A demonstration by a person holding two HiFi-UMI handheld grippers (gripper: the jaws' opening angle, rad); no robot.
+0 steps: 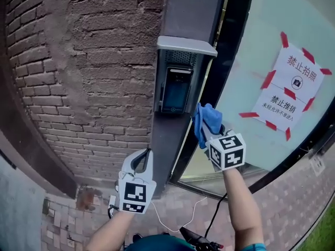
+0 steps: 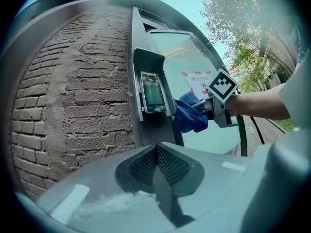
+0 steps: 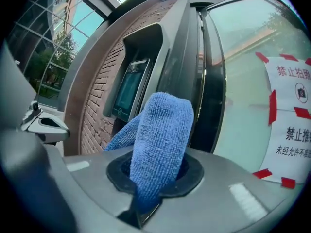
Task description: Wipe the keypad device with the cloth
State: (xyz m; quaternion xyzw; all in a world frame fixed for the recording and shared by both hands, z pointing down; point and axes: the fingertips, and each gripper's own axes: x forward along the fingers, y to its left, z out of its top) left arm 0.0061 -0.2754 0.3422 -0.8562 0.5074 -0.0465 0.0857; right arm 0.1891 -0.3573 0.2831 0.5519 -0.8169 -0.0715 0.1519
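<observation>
While the keypad device (image 1: 176, 90) sits upright on the dark post (image 1: 180, 9), long side vertical and screen facing out, the right gripper (image 1: 211, 131) is pinching the blue cloth (image 1: 205, 118) just right of it. The left gripper (image 1: 143, 158) is pressed together on nothing, lower down. The taped sign (image 1: 289, 85) reads 禁止拍照 / 禁止推销.

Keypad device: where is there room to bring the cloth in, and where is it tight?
Free: in front of the keypad device, under its hood, and along the brick wall to its left. Crowded: its lower right, where the blue cloth in the right tool hangs beside the dark door frame.
</observation>
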